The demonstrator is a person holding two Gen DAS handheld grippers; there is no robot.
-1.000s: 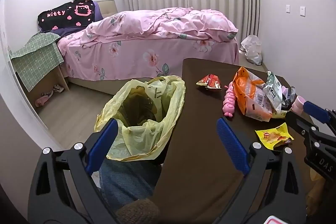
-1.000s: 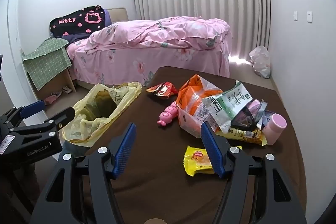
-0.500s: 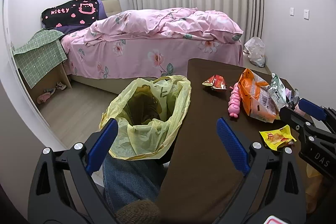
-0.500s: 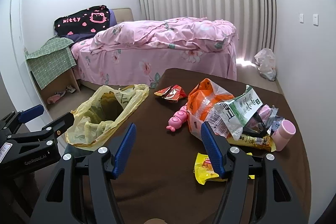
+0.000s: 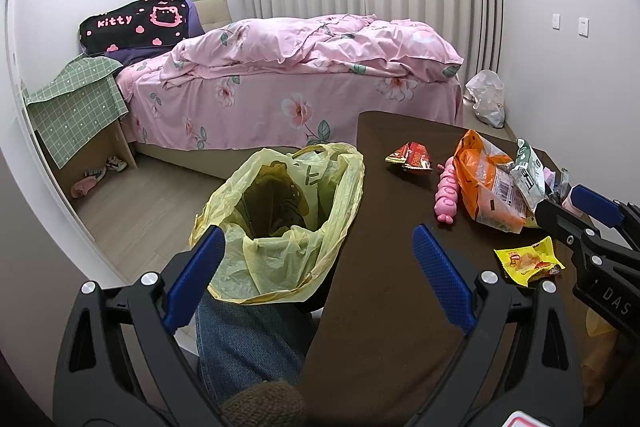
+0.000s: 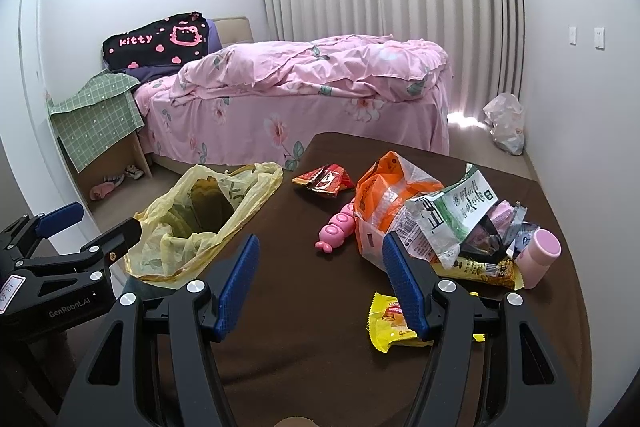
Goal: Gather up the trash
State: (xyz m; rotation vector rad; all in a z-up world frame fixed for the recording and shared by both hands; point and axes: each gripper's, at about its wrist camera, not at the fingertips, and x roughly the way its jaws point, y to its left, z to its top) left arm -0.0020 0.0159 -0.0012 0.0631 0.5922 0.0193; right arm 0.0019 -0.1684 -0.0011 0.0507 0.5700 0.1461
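A yellow trash bag (image 5: 280, 223) (image 6: 200, 223) gapes open at the left edge of the brown table (image 5: 384, 299) (image 6: 304, 311). Wrappers lie on the table: a red one (image 5: 410, 157) (image 6: 326, 181), an orange bag (image 5: 486, 185) (image 6: 384, 191), a green-white packet (image 6: 452, 215) and a yellow one (image 5: 528, 261) (image 6: 386, 319). A pink toy (image 5: 448, 193) (image 6: 338, 229) and a pink cup (image 6: 538, 257) are among them. My left gripper (image 5: 316, 263) is open just behind the bag. My right gripper (image 6: 320, 267) is open above the table, its right finger over the yellow wrapper.
A bed (image 6: 304, 95) with pink bedding stands behind the table. A green-clothed side table (image 5: 76, 111) is at the left, with shoes under it. A white plastic bag (image 6: 506, 121) lies on the floor by the curtain. A person's jeans-clad leg (image 5: 248, 343) is under the left gripper.
Both grippers have risen and pulled back a little, so table and bag sit lower in the views. Both stay open, and nothing on the table has shifted.
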